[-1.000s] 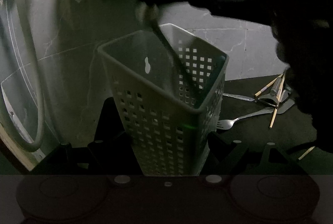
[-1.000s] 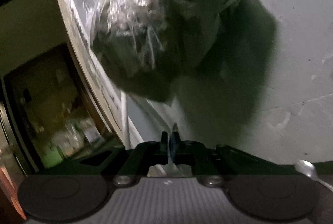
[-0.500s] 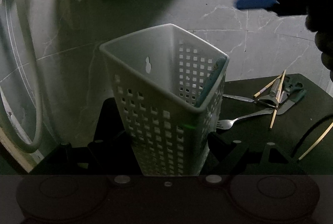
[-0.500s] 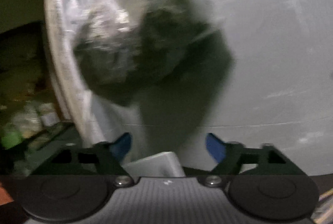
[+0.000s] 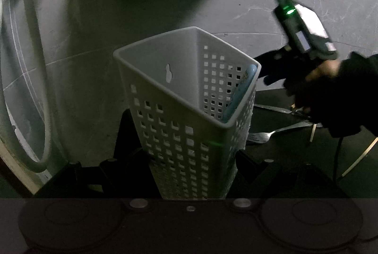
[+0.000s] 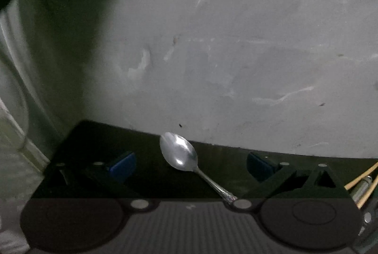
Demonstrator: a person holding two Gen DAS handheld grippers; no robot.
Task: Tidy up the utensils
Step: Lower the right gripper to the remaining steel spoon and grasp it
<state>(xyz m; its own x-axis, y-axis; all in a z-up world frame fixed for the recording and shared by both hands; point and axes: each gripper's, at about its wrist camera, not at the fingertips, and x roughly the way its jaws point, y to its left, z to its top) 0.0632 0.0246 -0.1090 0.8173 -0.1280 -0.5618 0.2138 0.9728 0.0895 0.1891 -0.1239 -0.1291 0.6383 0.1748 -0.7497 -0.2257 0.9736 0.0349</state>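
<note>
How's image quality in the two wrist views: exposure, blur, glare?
Left wrist view: dim, greenish; white perforated plastic basket sharp, right claw motion-blurred, its green LED flaring. Right wrist view: underexposed, softly blurred; glare on the silver metal spoon; fisheye bends the edges.

Our left tool (image 5: pixel 191 173) is filled by the white basket (image 5: pixel 186 98), whose open mouth stays clear above, apart from a blue handle (image 5: pixel 238 93) leaning in its right corner. Right of it, our right tool (image 6: pixel 191 164) stands wide, a spoon (image 6: pixel 182 154) lying between its pads on the dark tabletop (image 6: pixel 146 140). Fork (image 5: pixel 267 134) and sticks (image 5: pixel 358 157) crowd the right; the wall (image 6: pixel 236 53) closes the far side.
</note>
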